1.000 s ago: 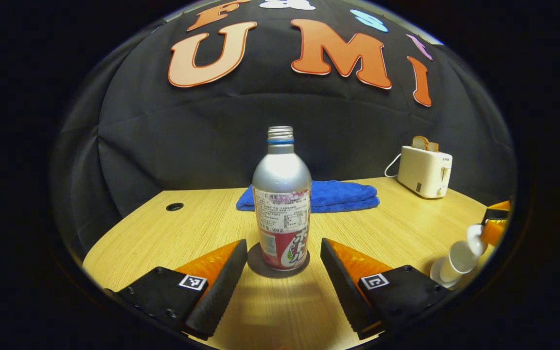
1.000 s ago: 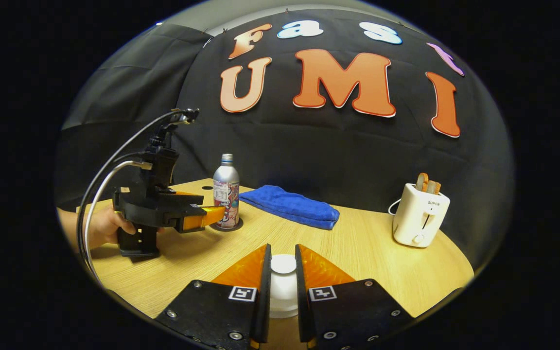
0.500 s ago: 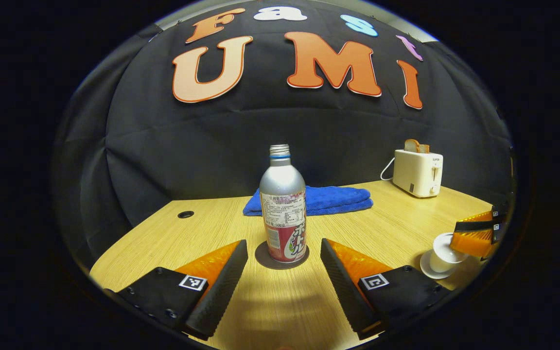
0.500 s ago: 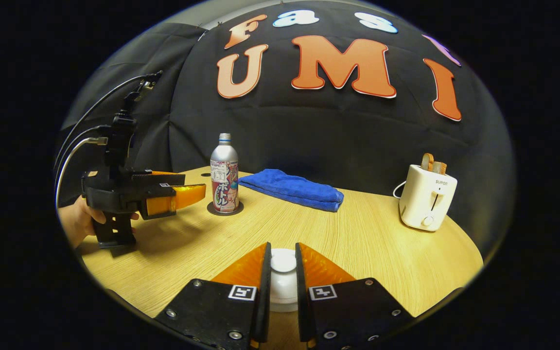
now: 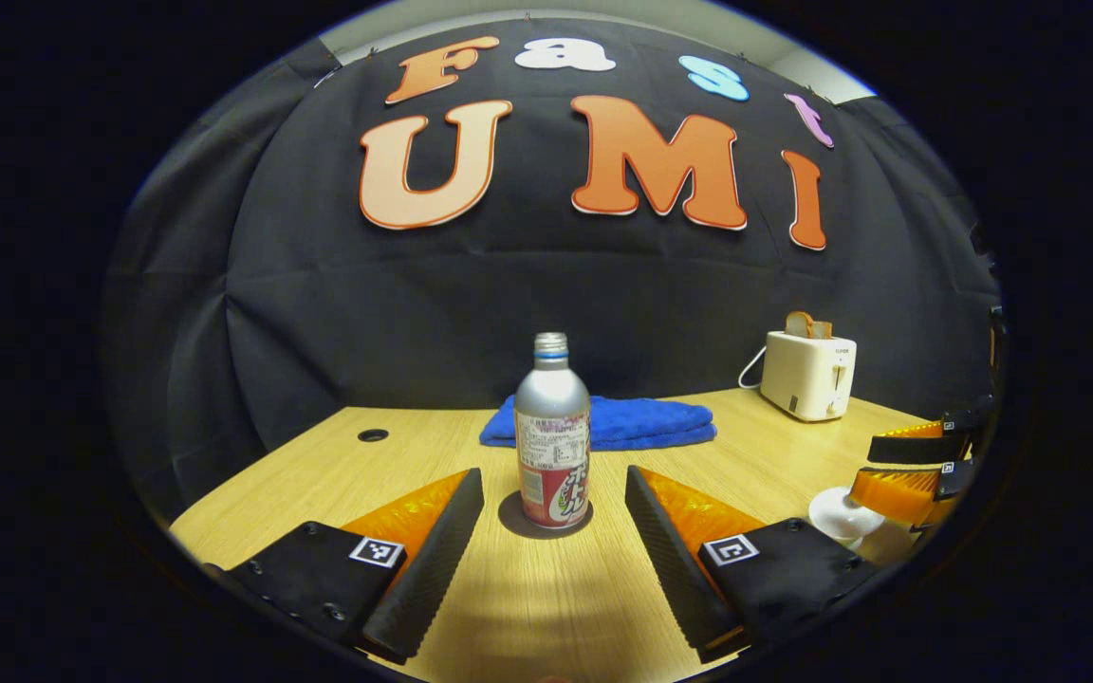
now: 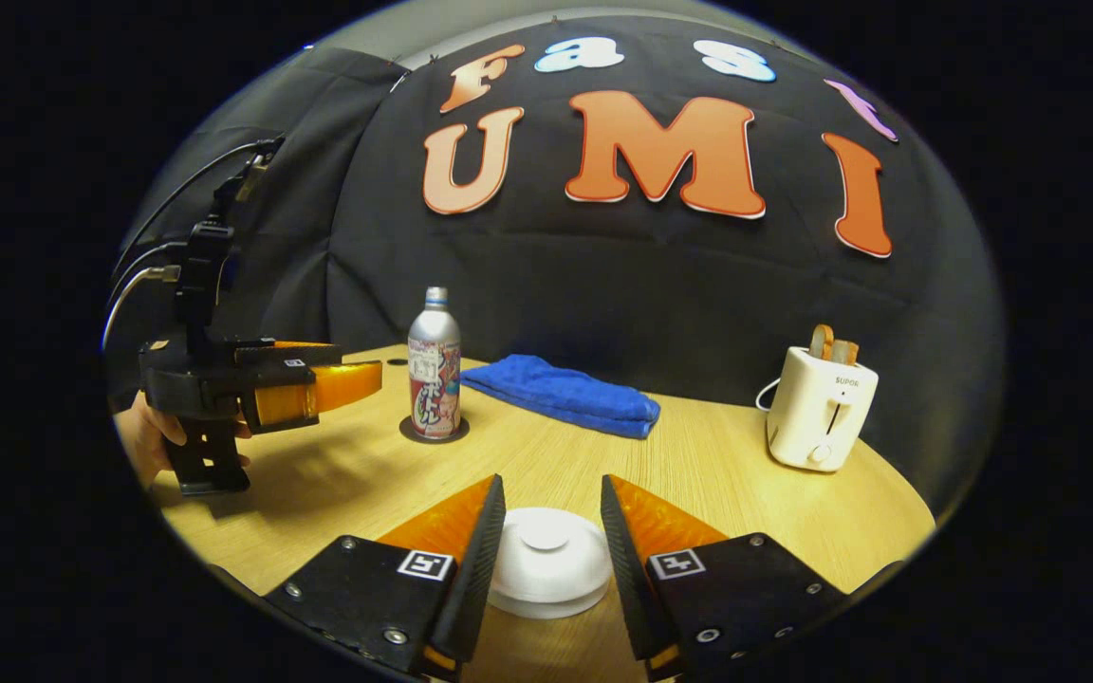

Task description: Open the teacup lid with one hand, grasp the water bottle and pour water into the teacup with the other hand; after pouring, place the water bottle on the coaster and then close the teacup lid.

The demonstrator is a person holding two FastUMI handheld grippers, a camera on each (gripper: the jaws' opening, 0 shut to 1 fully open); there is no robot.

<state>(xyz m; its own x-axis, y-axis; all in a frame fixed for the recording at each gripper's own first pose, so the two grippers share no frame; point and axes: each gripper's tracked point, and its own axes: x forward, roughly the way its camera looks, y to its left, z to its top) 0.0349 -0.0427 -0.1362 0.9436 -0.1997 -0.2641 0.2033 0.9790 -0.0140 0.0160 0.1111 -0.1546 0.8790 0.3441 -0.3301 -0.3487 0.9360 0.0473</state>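
The water bottle stands on its coaster; the lid sits on the teacup. Both the left gripper and right gripper are spread wide, holding nothing, so the task looks finished.

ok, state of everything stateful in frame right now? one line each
water bottle: upright on the coaster, uncapped, ungrasped
coaster: flat on the table, under the bottle
teacup lid: resting on the teacup, between the open fingers
left hand-held gripper: open, fingers either side of the bottle, apart from it
right hand-held gripper: open around the lid
toaster: bread in the slots
blue towel: folded, lying flat
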